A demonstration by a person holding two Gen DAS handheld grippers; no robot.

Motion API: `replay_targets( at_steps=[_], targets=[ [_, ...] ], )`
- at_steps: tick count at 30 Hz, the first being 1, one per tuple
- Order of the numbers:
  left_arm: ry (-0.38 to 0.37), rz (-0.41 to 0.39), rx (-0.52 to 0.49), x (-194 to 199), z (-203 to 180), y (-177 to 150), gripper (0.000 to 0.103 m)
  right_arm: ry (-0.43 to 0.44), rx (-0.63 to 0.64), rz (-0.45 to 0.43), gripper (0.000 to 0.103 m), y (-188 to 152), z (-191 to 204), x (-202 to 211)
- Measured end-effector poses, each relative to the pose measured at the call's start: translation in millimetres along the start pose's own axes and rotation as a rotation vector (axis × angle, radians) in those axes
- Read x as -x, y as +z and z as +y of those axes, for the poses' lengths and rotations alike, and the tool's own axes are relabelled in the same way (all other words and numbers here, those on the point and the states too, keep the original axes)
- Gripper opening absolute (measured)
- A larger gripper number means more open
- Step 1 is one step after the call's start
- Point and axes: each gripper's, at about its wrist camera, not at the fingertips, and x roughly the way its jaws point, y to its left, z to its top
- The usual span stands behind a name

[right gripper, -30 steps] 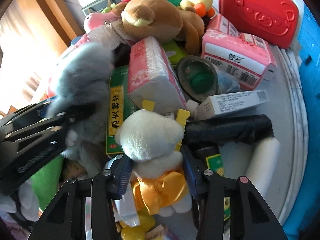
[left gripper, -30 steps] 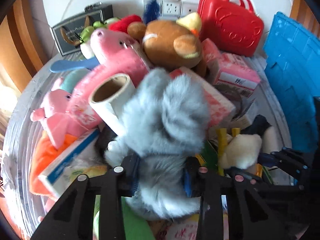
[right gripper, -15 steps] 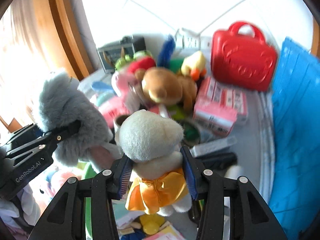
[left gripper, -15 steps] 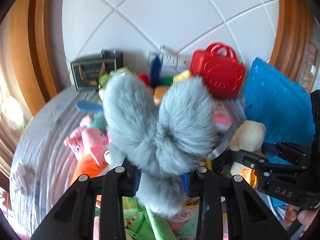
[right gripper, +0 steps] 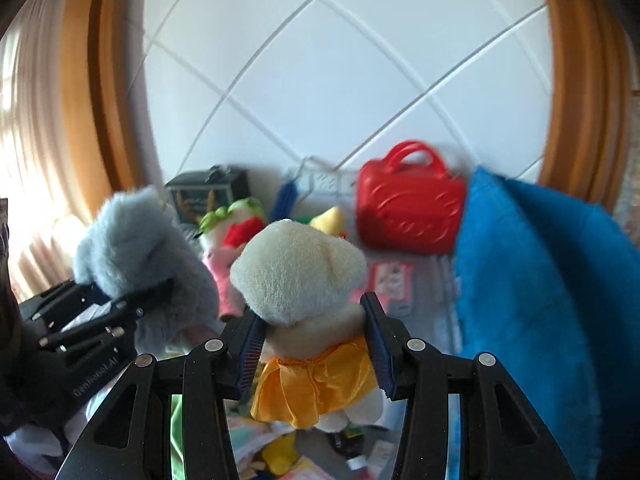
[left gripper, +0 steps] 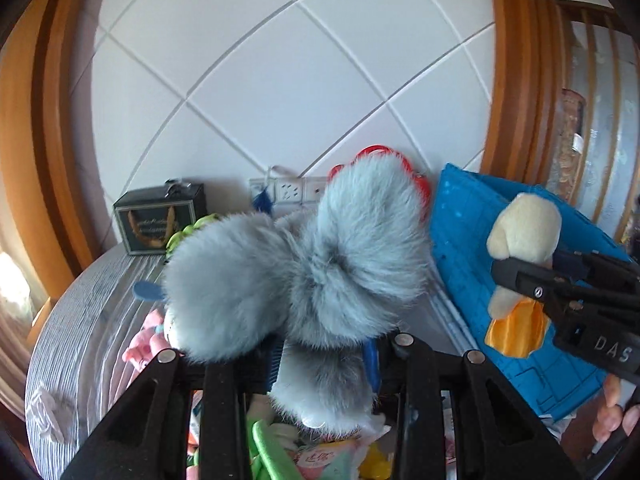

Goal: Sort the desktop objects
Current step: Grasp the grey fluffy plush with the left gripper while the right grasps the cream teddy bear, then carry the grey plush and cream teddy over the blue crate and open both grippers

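Grey fur, left grip: the left gripper (left gripper: 324,356) is clamped on a fluffy grey plush toy (left gripper: 296,280), pads sunk into its lower body, the toy held clear above the clutter.
Cream bear, right grip: the right gripper (right gripper: 312,340) squeezes a cream plush bear (right gripper: 298,268) at the waist, just above its orange satin skirt (right gripper: 316,384); it too hangs free of the pile.
Side by side: both toys are aloft near each other, each tool visible at the edge of the other's view.
Nearest target: a blue crate (left gripper: 500,280) stands just to the right of the bear, its inside not visible from here.
Left on the table: a pink plush (left gripper: 144,344), a green-and-red toy (right gripper: 236,224), a yellow plush (right gripper: 328,220), a pink packet (right gripper: 390,280), a red toy case (right gripper: 408,216) and a dark box (left gripper: 160,220) lie on the grey-clothed table (left gripper: 72,340).
Progress: early, by the look of it. Two toys lifted, neither yet placed, most of the clutter unsorted.
Next, likely: carrying both toys to the crate and letting go there.
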Motion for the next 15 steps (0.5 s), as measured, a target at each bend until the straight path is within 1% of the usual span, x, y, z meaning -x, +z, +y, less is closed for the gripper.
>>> replay_targets(
  at_steps=[5,8,11,13,15],
  targets=[
    [-0.088,-0.04,-0.044,5.4,-46.4,18.2,0.032,-0.093,-0.016,-0.057,0.046,12.3,-30.5,41.4],
    [-0.126,-0.062,-0.075,7.6,-85.8,33.5,0.032,-0.127,-0.043,-0.085,0.046,22.9,-63.1,64.2],
    [-0.157,-0.087,-0.099,8.3,-133.7,54.3,0.032,-0.163,-0.062,-0.112,0.046,35.7,-106.3,87.0],
    [-0.194,-0.09,-0.107,7.3,-170.3,70.7,0.032,-0.188,-0.063,-0.13,0.046,44.3,-146.1,107.0],
    [-0.231,-0.093,-0.118,6.1,-205.3,88.8,0.032,-0.204,-0.063,-0.131,0.046,57.7,-179.0,116.2]
  ],
)
